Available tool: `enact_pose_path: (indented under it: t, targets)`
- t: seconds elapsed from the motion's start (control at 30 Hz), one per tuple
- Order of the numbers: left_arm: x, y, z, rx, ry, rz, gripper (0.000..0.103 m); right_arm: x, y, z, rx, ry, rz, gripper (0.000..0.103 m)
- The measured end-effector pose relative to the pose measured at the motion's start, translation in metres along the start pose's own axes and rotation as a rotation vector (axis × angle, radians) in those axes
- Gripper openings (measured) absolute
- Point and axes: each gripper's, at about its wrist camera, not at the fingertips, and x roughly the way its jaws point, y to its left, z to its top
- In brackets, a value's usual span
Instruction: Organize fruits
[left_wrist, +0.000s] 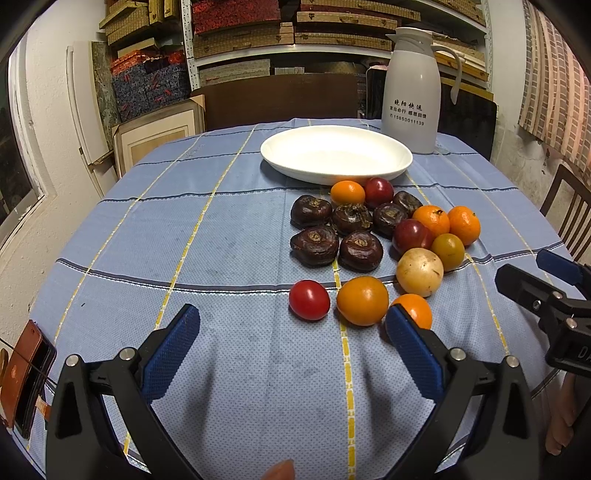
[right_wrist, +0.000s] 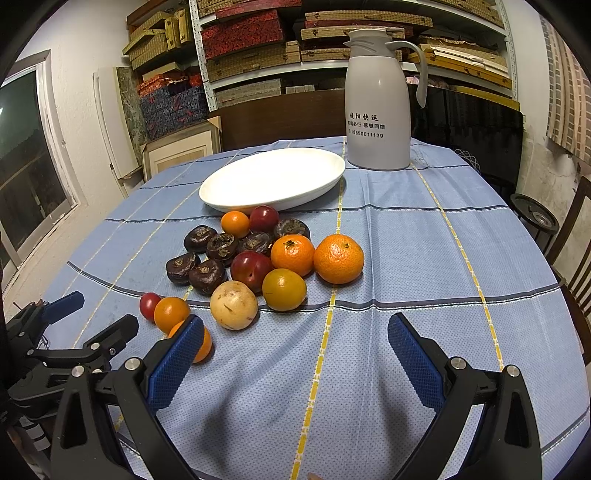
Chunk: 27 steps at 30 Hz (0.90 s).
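Note:
A white oval plate (left_wrist: 391, 168) (right_wrist: 317, 188) lies empty at the far side of the blue checked tablecloth (left_wrist: 221, 240). In front of it sits a loose heap of fruit: several dark water chestnuts (left_wrist: 314, 245) (right_wrist: 207, 275), red plums (left_wrist: 412, 236) (right_wrist: 251, 269), mandarins (left_wrist: 463, 223) (right_wrist: 338, 258), a pale round fruit (left_wrist: 419, 272) (right_wrist: 233, 304), a red tomato (left_wrist: 309, 300) (right_wrist: 149, 305) and orange tomatoes (left_wrist: 362, 301) (right_wrist: 171, 313). My left gripper (left_wrist: 291, 326) is open, low over the cloth just short of the nearest fruit. My right gripper (right_wrist: 295, 334) is open too, with bare cloth between its fingers.
A grey thermos jug (left_wrist: 410, 92) (right_wrist: 378, 99) stands behind the plate at the right. A brown phone case (left_wrist: 26, 376) lies at the table's left edge. Wooden chairs (left_wrist: 569, 210) and stacked shelves of boxes (right_wrist: 251, 40) surround the table.

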Motion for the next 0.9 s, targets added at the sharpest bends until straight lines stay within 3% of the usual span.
enact_pose_path:
  t: [0.9]
  targets:
    - [0.0066, -0.0008, 0.0009, 0.011, 0.043, 0.003, 0.099, 0.0062, 0.0011, -0.0032, 0.010, 0.032, 0.014, 0.100]
